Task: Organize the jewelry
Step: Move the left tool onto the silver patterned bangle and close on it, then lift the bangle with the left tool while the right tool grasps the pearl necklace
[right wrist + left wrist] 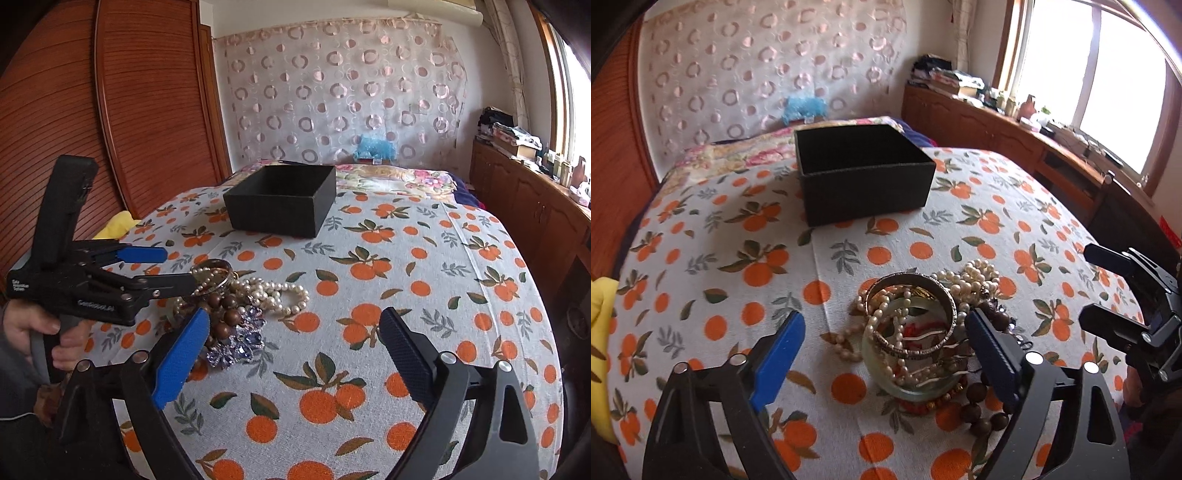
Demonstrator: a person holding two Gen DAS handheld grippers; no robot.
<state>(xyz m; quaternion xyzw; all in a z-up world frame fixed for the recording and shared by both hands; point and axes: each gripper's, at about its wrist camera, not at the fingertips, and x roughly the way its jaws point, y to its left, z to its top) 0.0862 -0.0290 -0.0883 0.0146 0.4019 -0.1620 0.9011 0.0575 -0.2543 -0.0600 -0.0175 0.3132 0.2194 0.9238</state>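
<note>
— Where do we have the jewelry pile (916,339)?

— On the orange-print cloth (738,229), between our left gripper's (886,332) spread jaws, unpinched. The black box (864,173) sits beyond.

— Our right gripper (295,332)?

— Spread wide too, empty, the pile just left of it.

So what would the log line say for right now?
left gripper: open, around tangled jewelry pile | right gripper: open, empty | black square box: empty | orange-print cloth

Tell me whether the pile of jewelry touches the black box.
Apart. In the left wrist view a wide stretch of orange-print cloth lies bare between the jewelry pile and the black box; the right wrist view agrees.
</note>
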